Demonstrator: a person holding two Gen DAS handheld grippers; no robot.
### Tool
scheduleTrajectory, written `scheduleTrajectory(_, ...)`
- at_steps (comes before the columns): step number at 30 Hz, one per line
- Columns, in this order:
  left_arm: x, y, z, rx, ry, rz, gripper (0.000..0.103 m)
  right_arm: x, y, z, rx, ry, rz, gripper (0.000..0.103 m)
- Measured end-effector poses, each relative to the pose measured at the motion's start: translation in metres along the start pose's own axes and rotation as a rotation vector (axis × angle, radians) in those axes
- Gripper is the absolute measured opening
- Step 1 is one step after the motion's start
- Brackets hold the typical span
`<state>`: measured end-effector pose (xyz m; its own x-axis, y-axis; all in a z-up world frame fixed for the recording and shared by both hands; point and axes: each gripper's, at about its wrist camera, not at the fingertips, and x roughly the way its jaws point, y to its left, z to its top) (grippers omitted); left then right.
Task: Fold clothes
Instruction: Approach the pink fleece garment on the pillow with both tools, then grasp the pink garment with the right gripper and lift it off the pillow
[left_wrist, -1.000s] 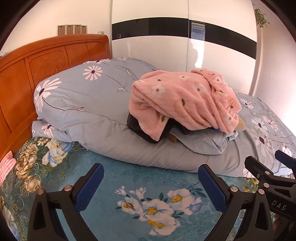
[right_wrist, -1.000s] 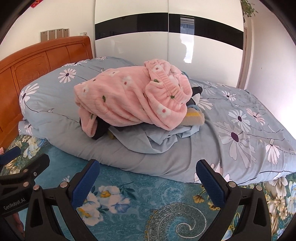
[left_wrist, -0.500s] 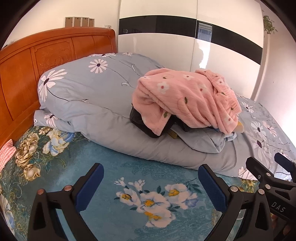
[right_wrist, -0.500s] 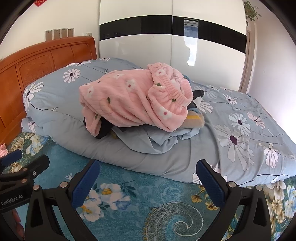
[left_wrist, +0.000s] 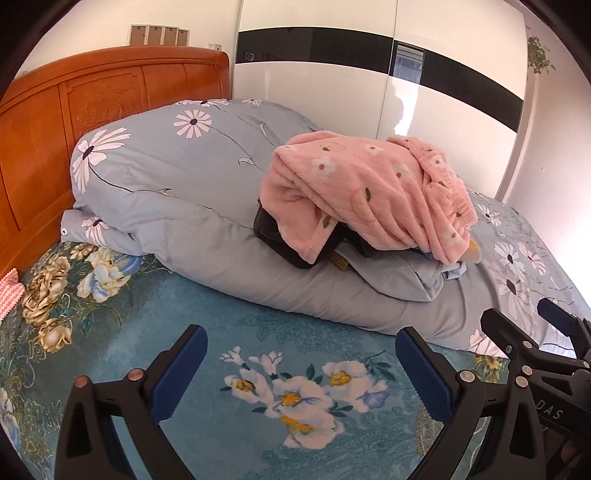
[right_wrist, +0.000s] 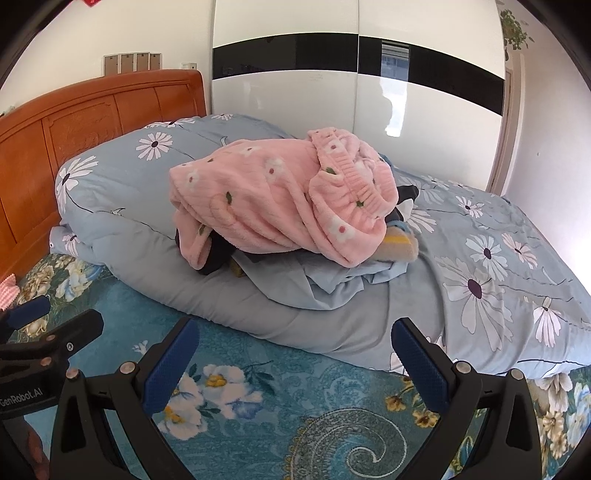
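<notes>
The left gripper (left_wrist: 301, 363) has its two blue-padded fingers (left_wrist: 181, 373) spread wide with nothing between them, held level above the teal floral bedsheet (left_wrist: 288, 398). The right gripper (right_wrist: 295, 360) shows the same pose: blue pads far apart, empty, pointing across the sheet toward the heaped bedding. Each tool appears at the edge of the other's view. In the left wrist view the right gripper's black body carries the white letters "DAS"; whatever comes before them is cut off. In the right wrist view the left gripper's body reads "GenRobot.AI". Both tools sit side by side, low and near the bed's front edge, aimed forward at much the same angle. At the lower left of the right wrist view a small part of a hand (right_wrist: 35, 452) can be made out in shadow, too dark to tell its grip.

Beyond the fingers lies a rolled grey-blue daisy-print quilt (left_wrist: 177, 177), stretching across the bed. On top of it rests the pile of clothes: a pink fleece garment with small flowers (left_wrist: 369, 199) draped over a dark garment (left_wrist: 284, 240) and a light blue cloth (right_wrist: 325, 277). The pile is well apart from both grippers. Behind stand an orange wooden headboard (left_wrist: 74, 107) and a glossy white wardrobe with a black band (right_wrist: 354, 92).
</notes>
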<state>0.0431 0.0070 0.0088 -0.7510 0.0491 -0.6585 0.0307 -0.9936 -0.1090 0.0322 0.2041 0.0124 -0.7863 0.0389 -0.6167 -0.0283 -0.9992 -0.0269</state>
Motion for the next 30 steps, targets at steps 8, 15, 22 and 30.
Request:
scheduleTrajectory(8,0.009,0.003,0.001,-0.025,0.029,-0.015,0.103,0.008,0.005,0.0,-0.027,0.003,0.0,0.103)
scheduleTrajectory(15,0.023,0.019,-0.002,-0.082,0.05,0.009,0.103,0.021,0.007,0.001,-0.034,0.015,-0.001,0.103)
scheduleTrajectory(22,0.034,0.028,-0.004,-0.107,0.066,0.02,0.103,0.035,0.003,0.004,-0.026,0.021,-0.002,0.103)
scheduleTrajectory(30,0.014,0.041,0.002,-0.089,-0.054,0.065,0.103,0.065,-0.021,0.047,-0.011,-0.048,0.007,0.103)
